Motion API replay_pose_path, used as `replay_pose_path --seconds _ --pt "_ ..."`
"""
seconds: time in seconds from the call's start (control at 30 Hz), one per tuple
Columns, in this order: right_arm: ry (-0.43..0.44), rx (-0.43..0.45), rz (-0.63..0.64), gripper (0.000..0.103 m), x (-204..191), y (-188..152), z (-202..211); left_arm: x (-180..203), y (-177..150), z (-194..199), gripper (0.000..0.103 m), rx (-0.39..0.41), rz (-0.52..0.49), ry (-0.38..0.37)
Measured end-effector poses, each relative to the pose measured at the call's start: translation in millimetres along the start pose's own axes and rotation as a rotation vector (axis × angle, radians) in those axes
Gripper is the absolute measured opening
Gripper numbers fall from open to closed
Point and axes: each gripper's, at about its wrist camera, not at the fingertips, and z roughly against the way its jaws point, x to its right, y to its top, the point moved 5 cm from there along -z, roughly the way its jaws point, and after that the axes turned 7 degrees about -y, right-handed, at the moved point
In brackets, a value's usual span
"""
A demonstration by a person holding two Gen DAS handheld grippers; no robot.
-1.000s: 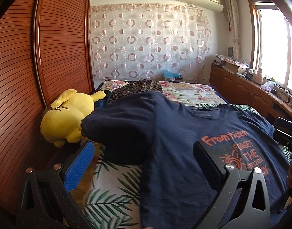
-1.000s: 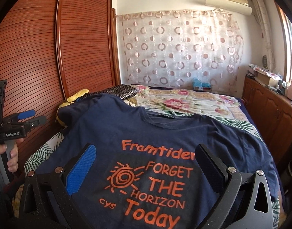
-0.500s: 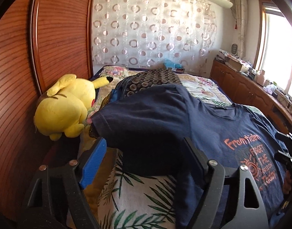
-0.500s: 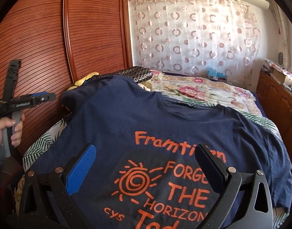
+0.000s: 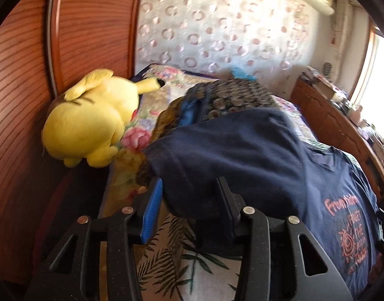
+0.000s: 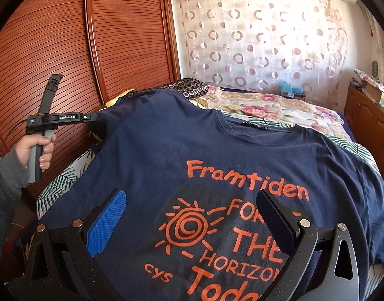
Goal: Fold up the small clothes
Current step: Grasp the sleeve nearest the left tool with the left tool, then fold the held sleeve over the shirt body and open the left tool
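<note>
A navy T-shirt (image 6: 154, 150) with an orange print lies face up across the bed. Its left sleeve (image 5: 197, 150) drapes over a patterned cushion (image 5: 232, 95). My left gripper (image 5: 189, 188) straddles the sleeve's lower edge. Its jaws are closing with the cloth between them, and the pads stand clear of it. In the right wrist view the left gripper (image 6: 91, 117) reaches the sleeve from the left, held by a hand (image 6: 36, 148). My right gripper (image 6: 192, 215) hovers open over the sun print, with nothing gripped.
A yellow plush toy (image 5: 89, 120) sits against the wooden wardrobe (image 5: 23, 75) left of the sleeve. The leaf-print sheet (image 5: 182, 263) shows below it. A floral quilt (image 6: 267, 107) covers the far bed. A wooden cabinet (image 5: 330, 120) lines the right wall.
My left gripper moved left and down to the sleeve, and its jaws narrowed around the cloth. The right gripper stayed open over the print and tilted slightly.
</note>
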Motion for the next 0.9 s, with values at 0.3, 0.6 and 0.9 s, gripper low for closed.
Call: replay_pose_path --seconds 0.3,0.6,0.9 --pt "-0.003 0.001 -0.004 0.103 -8 2 -9 5 1 1 0.020 0.017 -0.041 -0.035" --pt "-0.010 -0.007 -0.021 0.103 0 0 -13 33 12 28 0.004 0.091 -0.117 -0.063" --pt "-0.040 0.018 -0.063 0.103 17 2 -2 150 44 67 0.004 0.162 -0.284 -0.223"
